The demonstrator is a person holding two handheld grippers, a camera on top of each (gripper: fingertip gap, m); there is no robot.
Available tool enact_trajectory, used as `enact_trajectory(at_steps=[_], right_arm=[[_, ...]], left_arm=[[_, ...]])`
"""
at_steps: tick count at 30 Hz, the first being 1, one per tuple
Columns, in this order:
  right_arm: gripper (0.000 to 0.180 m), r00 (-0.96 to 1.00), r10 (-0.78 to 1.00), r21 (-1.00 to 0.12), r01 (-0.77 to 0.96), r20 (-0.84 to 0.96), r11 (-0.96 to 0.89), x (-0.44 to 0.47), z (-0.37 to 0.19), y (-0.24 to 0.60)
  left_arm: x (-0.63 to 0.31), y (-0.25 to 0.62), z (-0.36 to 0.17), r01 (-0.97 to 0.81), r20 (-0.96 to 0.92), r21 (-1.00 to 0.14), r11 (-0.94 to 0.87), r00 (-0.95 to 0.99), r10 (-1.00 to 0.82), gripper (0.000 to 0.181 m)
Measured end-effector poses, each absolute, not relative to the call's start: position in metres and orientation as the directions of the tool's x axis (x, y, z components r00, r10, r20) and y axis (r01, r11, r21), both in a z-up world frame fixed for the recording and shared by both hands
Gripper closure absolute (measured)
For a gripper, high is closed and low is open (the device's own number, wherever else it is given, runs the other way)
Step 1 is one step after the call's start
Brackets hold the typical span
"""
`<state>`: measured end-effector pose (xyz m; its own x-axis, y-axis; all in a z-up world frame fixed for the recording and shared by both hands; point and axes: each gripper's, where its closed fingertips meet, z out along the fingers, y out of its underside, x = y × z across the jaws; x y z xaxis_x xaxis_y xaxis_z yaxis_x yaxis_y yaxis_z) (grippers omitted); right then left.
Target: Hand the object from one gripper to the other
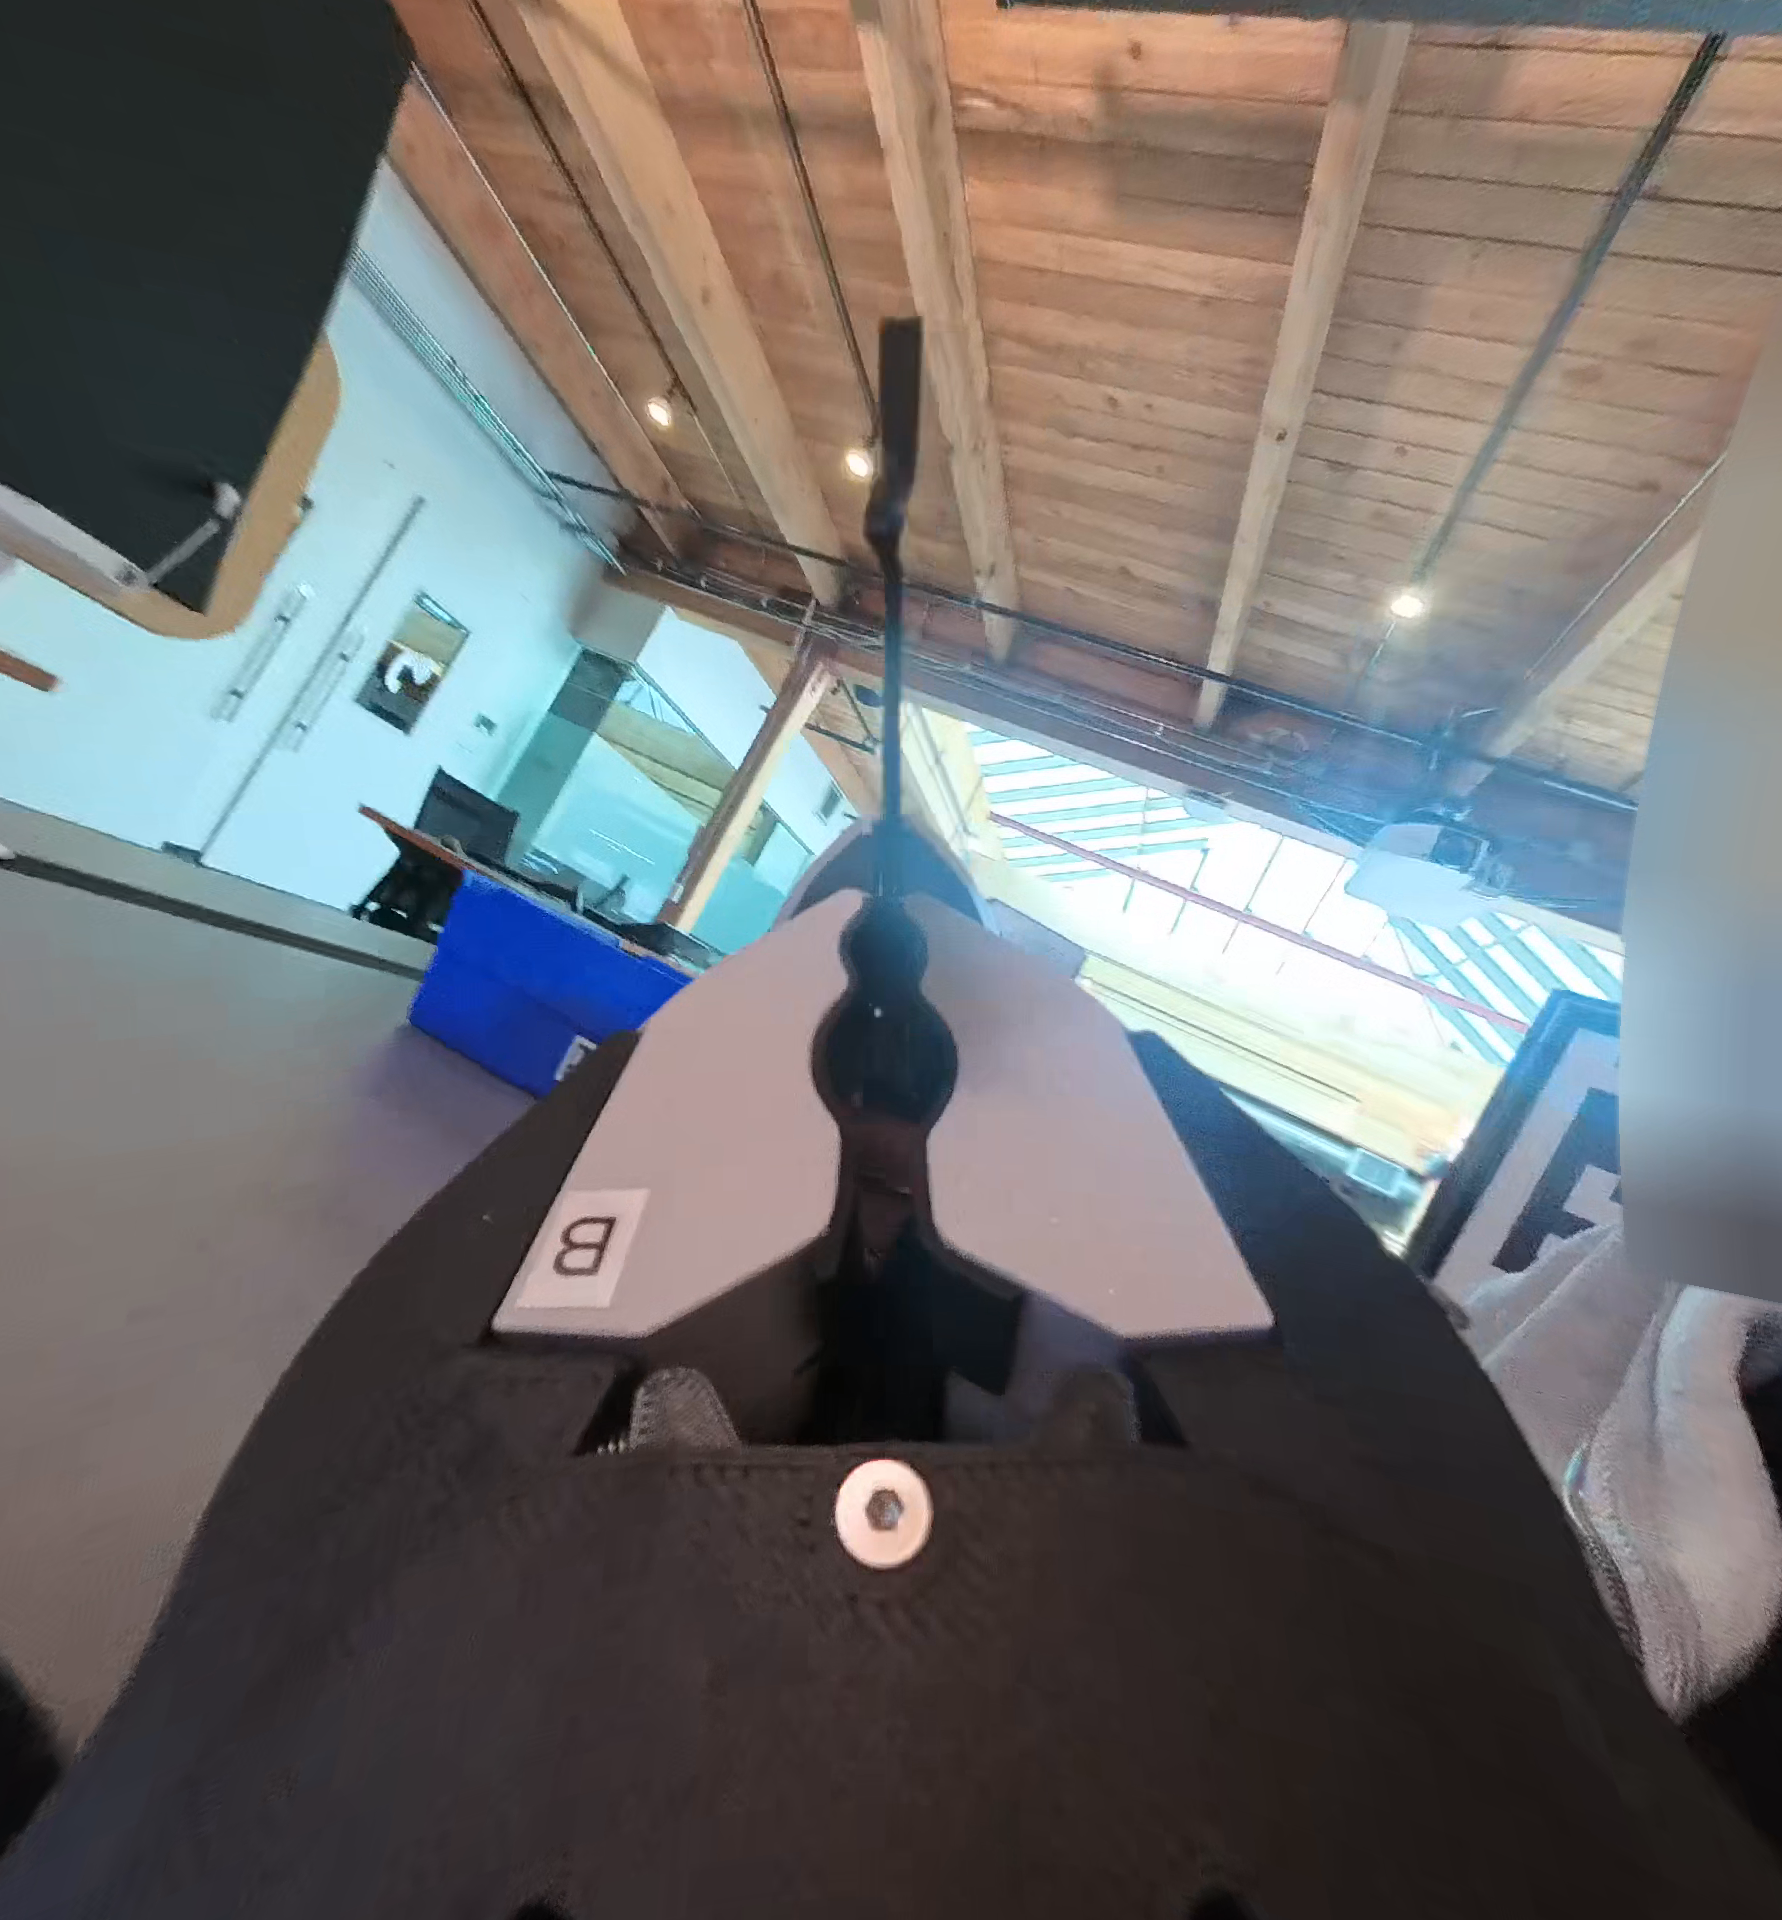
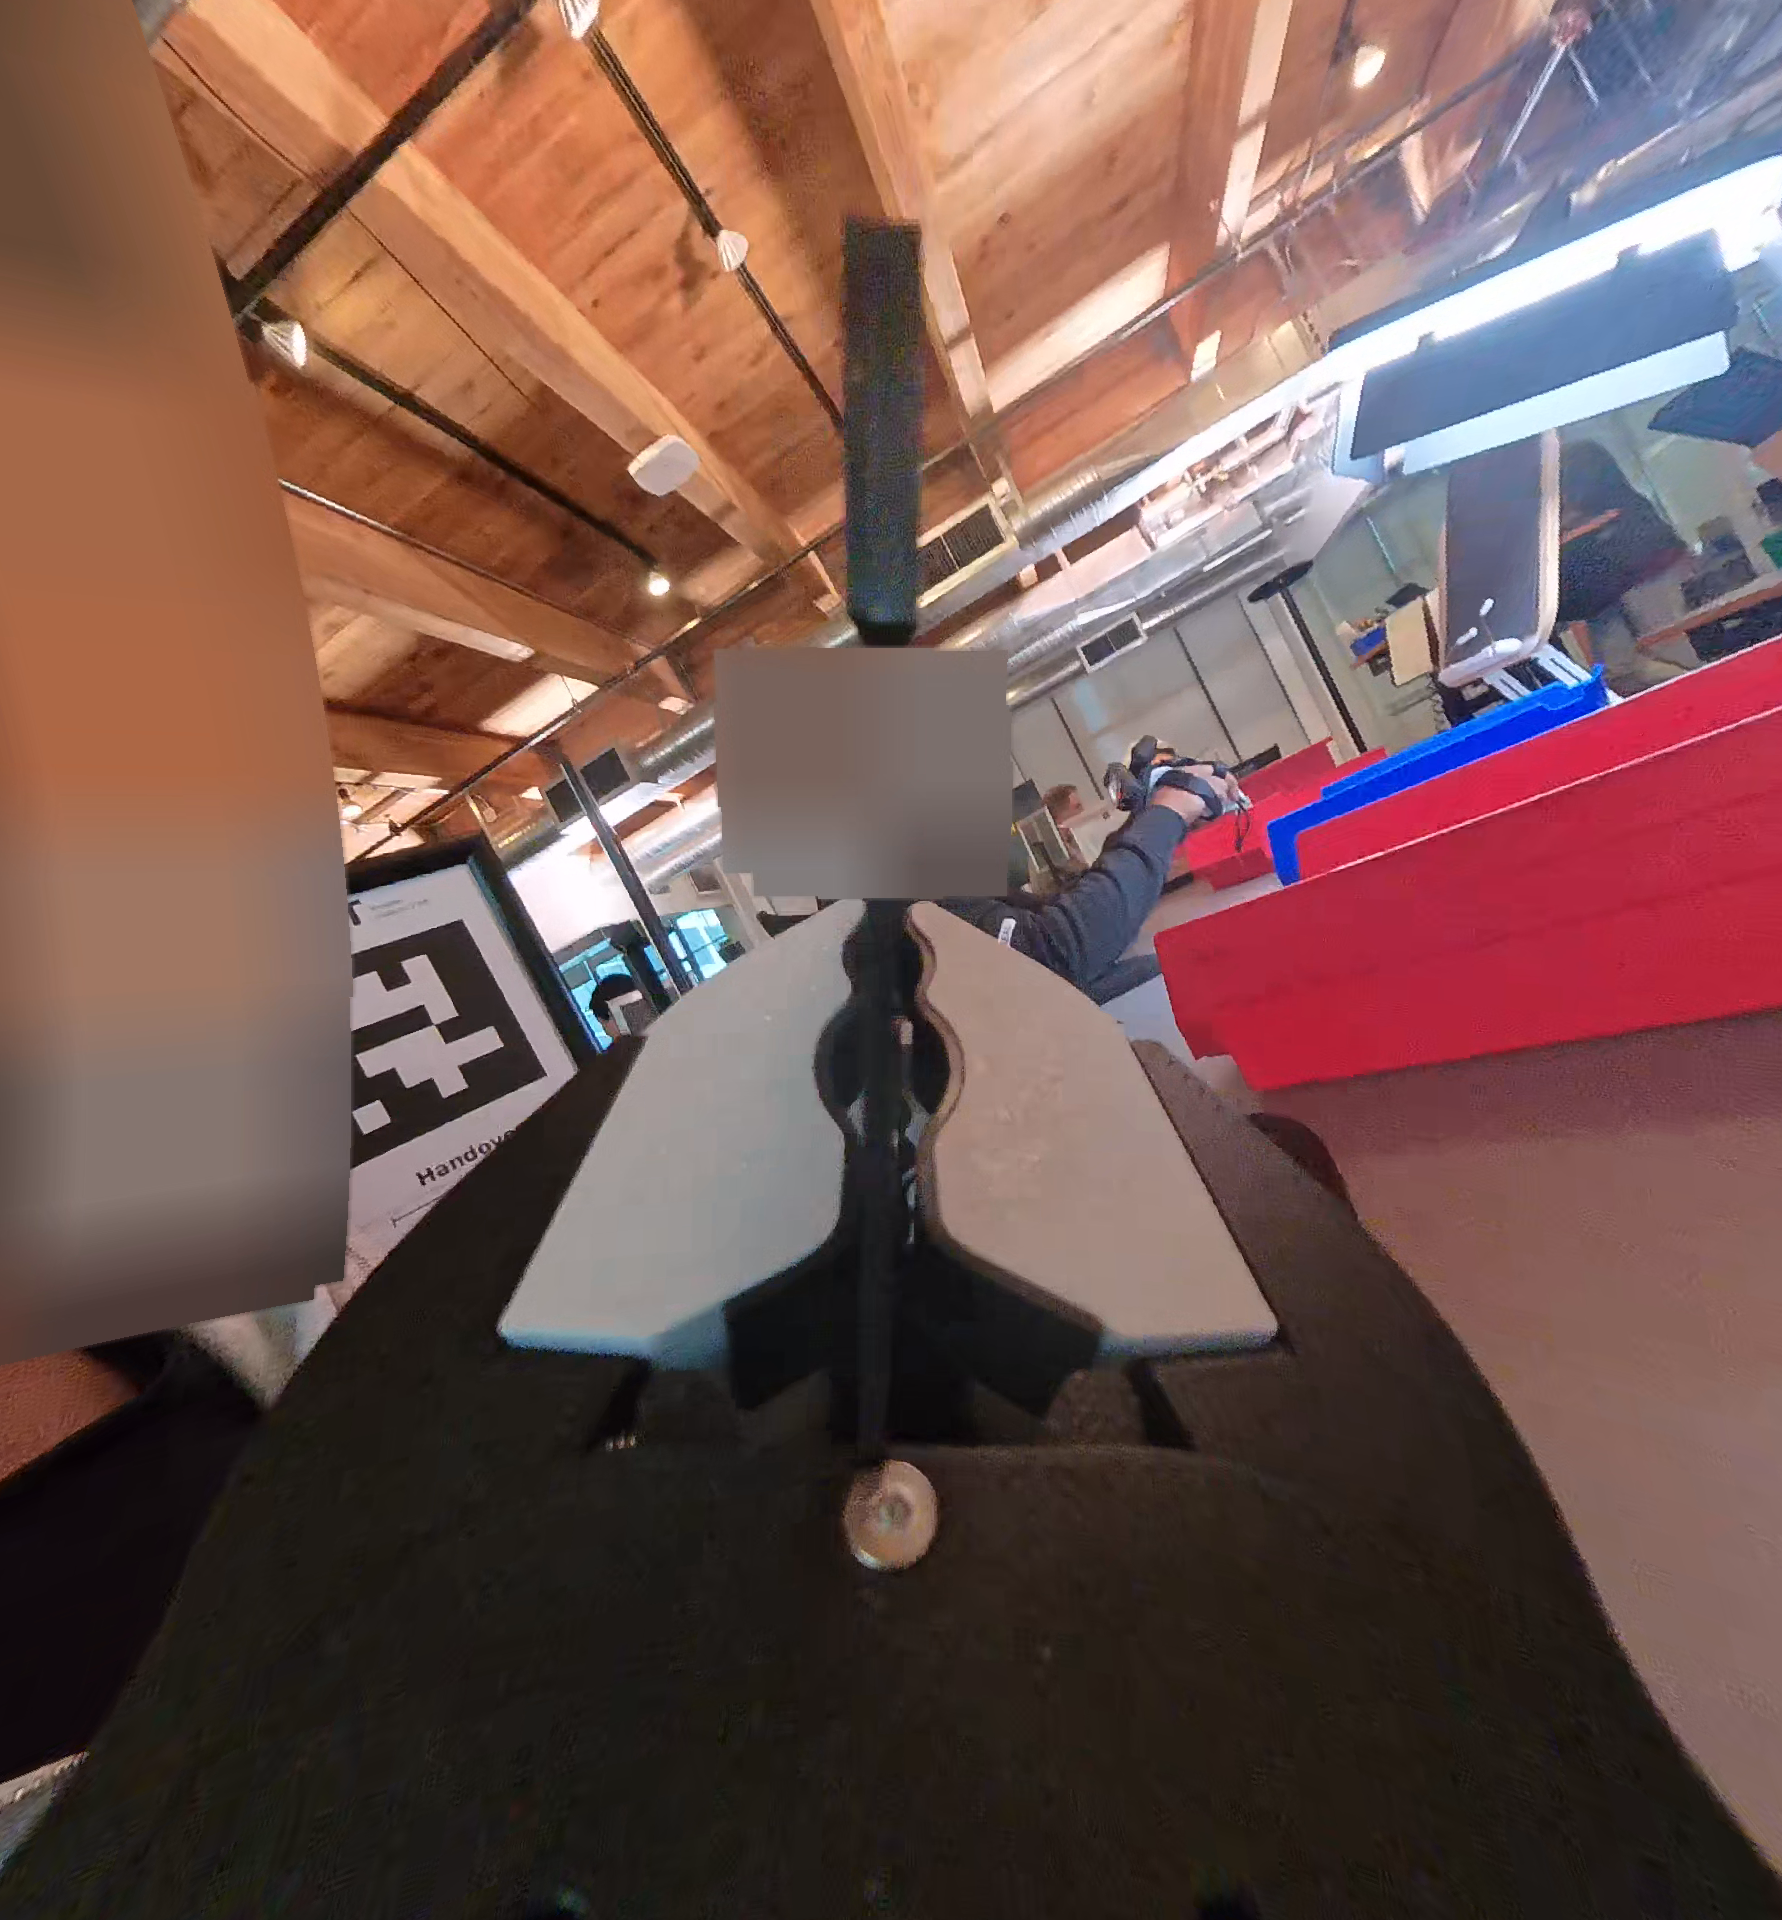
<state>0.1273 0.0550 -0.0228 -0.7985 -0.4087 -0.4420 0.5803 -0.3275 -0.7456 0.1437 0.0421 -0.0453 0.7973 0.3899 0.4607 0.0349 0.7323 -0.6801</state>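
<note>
In the left wrist view my left gripper (image 1: 889, 842) is shut on a thin black tool (image 1: 895, 623). The tool sticks straight out past the fingertips toward the wooden ceiling and ends in a wider flat tip. In the right wrist view my right gripper (image 2: 882, 914) is shut on a thin black tool too. Its shaft runs between the grey fingers (image 2: 1053, 1122), and a thicker black handle (image 2: 880, 416) rises beyond them. A blur patch hides the stretch just past the fingertips. Neither view shows the other gripper, so I cannot tell whether both hold the same tool.
A blue bin (image 1: 523, 977) sits on the grey table (image 1: 139, 1091) ahead on the left. Red bins (image 2: 1541, 894) and a blue bin (image 2: 1438, 758) lie on the table at the right. A black-and-white marker board (image 2: 430, 1029) stands between the grippers. Another person's sleeved arm (image 2: 1126, 883) is farther back. My left and right fingertips are right by each other.
</note>
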Motion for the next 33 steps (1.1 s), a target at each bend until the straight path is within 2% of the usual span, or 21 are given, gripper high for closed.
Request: enact_trajectory(at_steps=[1, 3, 5, 8, 11, 12, 14, 17, 18, 20, 21, 23, 24, 25, 28, 30, 32, 33], right_arm=[[0.171, -0.8, -0.402, -0.755, 0.577, -0.446, -0.311, 0.128, -0.024, 0.053], [0.157, -0.786, -0.413, -0.738, 0.597, -0.46, -0.313, 0.124, -0.02, 0.057], [0.178, -0.776, -0.419, -0.725, 0.612, -0.472, -0.317, 0.118, -0.019, 0.061], [0.179, -0.809, -0.394, -0.771, 0.562, -0.436, -0.301, 0.123, -0.023, 0.057], [0.179, -0.814, -0.396, -0.754, 0.561, -0.426, -0.342, 0.128, -0.023, 0.056], [0.178, -0.801, -0.411, -0.738, 0.58, -0.436, -0.346, 0.129, -0.024, 0.055], [0.178, -0.778, -0.434, -0.714, 0.61, -0.454, -0.345, 0.131, -0.027, 0.053], [0.179, -0.782, -0.411, -0.734, 0.604, -0.469, -0.311, 0.13, -0.03, 0.049], [0.173, -0.788, -0.41, -0.753, 0.59, -0.459, -0.29, 0.131, -0.03, 0.048], [0.144, -0.809, -0.387, -0.775, 0.562, -0.443, -0.288, 0.126, -0.025, 0.051], [0.137, -0.821, -0.366, -0.782, 0.548, -0.437, -0.296, 0.122, -0.023, 0.054], [0.143, -0.838, -0.345, -0.804, 0.522, -0.422, -0.284, 0.118, -0.021, 0.057], [0.153, -0.837, -0.354, -0.823, 0.514, -0.418, -0.241, 0.12, -0.025, 0.055], [0.176, -0.82, -0.398, -0.841, 0.51, -0.413, -0.179, 0.129, -0.028, 0.054], [0.178, -0.8, -0.427, -0.846, 0.517, -0.421, -0.134, 0.134, -0.031, 0.053], [0.178, -0.823, -0.388, -0.841, 0.511, -0.416, -0.181, 0.129, -0.032, 0.052], [0.178, -0.805, -0.4, -0.817, 0.542, -0.438, -0.196, 0.131, -0.035, 0.049], [0.177, -0.783, -0.421, -0.81, 0.563, -0.457, -0.167, 0.136, -0.039, 0.047]], left_arm=[[0.144, 0.031, -0.042, 0.013, 0.465, -0.664, 0.747, 0.79, 0.4, 0.179], [0.149, 0.008, -0.033, -0.02, 0.466, -0.629, 0.777, 0.79, 0.398, 0.18], [0.153, -0.003, -0.03, -0.021, 0.45, -0.655, 0.756, 0.792, 0.412, 0.179], [0.156, -0.009, -0.023, -0.047, 0.441, -0.647, 0.761, 0.791, 0.424, 0.179], [0.15, 0.005, -0.027, -0.028, 0.469, -0.617, 0.786, 0.789, 0.397, 0.154], [0.148, 0.016, -0.032, 0.002, 0.474, -0.625, 0.781, 0.795, 0.378, 0.154], [0.148, 0.032, -0.036, 0.033, 0.471, -0.628, 0.777, 0.811, 0.347, 0.177], [0.146, 0.027, -0.04, 0.02, 0.461, -0.681, 0.732, 0.788, 0.407, 0.179], [0.147, 0.025, -0.039, 0.04, 0.457, -0.697, 0.716, 0.794, 0.401, 0.179], [0.154, 0.02, -0.038, 0.097, 0.445, -0.738, 0.668, 0.815, 0.372, 0.179], [0.157, 0.02, -0.041, 0.134, 0.437, -0.772, 0.622, 0.822, 0.365, 0.179], [0.164, 0.019, -0.046, 0.17, 0.409, -0.831, 0.53, 0.833, 0.374, 0.179], [0.166, 0.019, -0.048, 0.18, 0.401, -0.849, 0.496, 0.831, 0.385, 0.179], [0.166, 0.017, -0.05, 0.184, 0.397, -0.863, 0.471, 0.823, 0.406, 0.179], [0.163, 0.015, -0.043, 0.146, 0.397, -0.845, 0.514, 0.816, 0.421, 0.177], [0.155, 0.018, -0.041, 0.115, 0.419, -0.812, 0.572, 0.797, 0.435, 0.166], [0.15, 0.03, -0.046, 0.116, 0.432, -0.797, 0.593, 0.795, 0.425, 0.179], [0.15, 0.032, -0.046, 0.107, 0.434, -0.784, 0.611, 0.798, 0.418, 0.179]])
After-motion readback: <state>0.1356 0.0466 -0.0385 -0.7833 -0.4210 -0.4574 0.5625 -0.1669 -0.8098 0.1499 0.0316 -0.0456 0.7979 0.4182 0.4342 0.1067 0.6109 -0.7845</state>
